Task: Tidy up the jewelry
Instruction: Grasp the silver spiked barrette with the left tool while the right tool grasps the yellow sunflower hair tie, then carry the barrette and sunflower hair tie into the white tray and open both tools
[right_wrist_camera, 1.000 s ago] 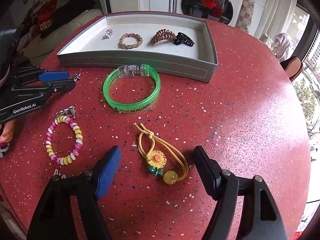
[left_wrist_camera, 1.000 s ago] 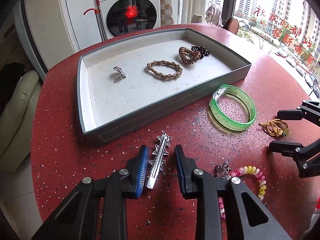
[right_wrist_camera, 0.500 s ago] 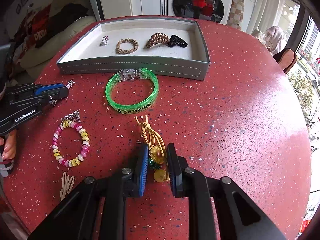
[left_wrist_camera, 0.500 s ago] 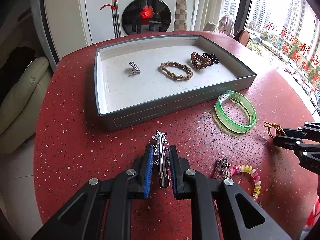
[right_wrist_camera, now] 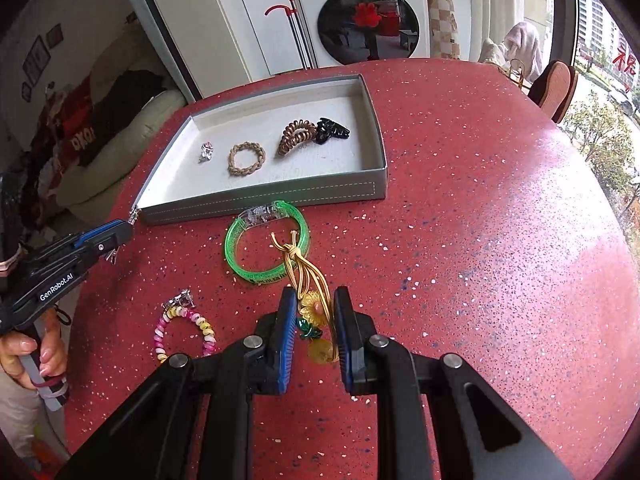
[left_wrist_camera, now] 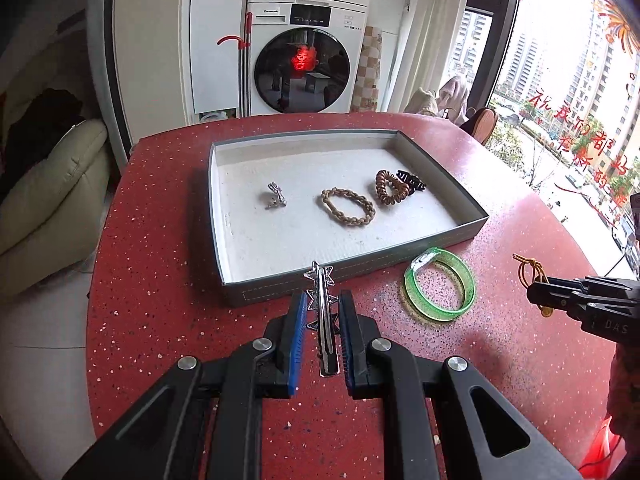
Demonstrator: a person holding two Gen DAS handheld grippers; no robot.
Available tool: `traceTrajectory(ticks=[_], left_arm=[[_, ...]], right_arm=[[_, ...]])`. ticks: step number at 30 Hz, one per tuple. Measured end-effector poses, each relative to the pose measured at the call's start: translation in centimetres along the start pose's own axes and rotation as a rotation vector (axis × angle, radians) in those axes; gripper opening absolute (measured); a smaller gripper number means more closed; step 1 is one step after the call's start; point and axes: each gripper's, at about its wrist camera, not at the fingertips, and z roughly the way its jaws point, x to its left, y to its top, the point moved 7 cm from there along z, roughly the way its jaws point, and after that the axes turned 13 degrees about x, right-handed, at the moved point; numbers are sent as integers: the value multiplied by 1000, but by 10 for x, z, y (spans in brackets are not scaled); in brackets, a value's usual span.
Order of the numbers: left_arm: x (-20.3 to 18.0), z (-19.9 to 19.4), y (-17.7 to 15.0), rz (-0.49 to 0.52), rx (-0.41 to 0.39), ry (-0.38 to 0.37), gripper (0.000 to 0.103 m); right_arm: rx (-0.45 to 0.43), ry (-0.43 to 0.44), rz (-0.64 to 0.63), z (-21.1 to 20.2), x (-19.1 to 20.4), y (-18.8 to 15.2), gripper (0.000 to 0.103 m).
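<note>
Star clip (left_wrist_camera: pixel 321 312) pinched by left gripper (left_wrist_camera: pixel 322 312); right gripper (right_wrist_camera: pixel 316 316) pinches flower tie (right_wrist_camera: pixel 310 292).

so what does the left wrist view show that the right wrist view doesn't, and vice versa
Only the left wrist view shows the silver star hair clip clearly, lying between the left gripper fingers. Only the right wrist view shows the pastel bead bracelet and the yellow flower hair tie close up in the right gripper. Both show the grey tray and the green bangle.

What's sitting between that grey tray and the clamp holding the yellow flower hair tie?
In the right wrist view, the green bangle lies on the red table between the tray and the right gripper, whose fingers hold the flower hair tie.
</note>
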Motion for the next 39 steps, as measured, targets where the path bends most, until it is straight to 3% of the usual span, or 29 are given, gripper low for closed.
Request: traceTrajectory(ticks=[12,25,39], left_arm=[[11,6,45,-19,-37,26,35],[19,49,75,-20,30,24,35],[23,97,83,-14,134,45,35]], right_arm=[[-47,27,-30,-7,19,64,21],[10,-17,-5,33,6,116,21],[100,-65,11,77,-13,132,21]])
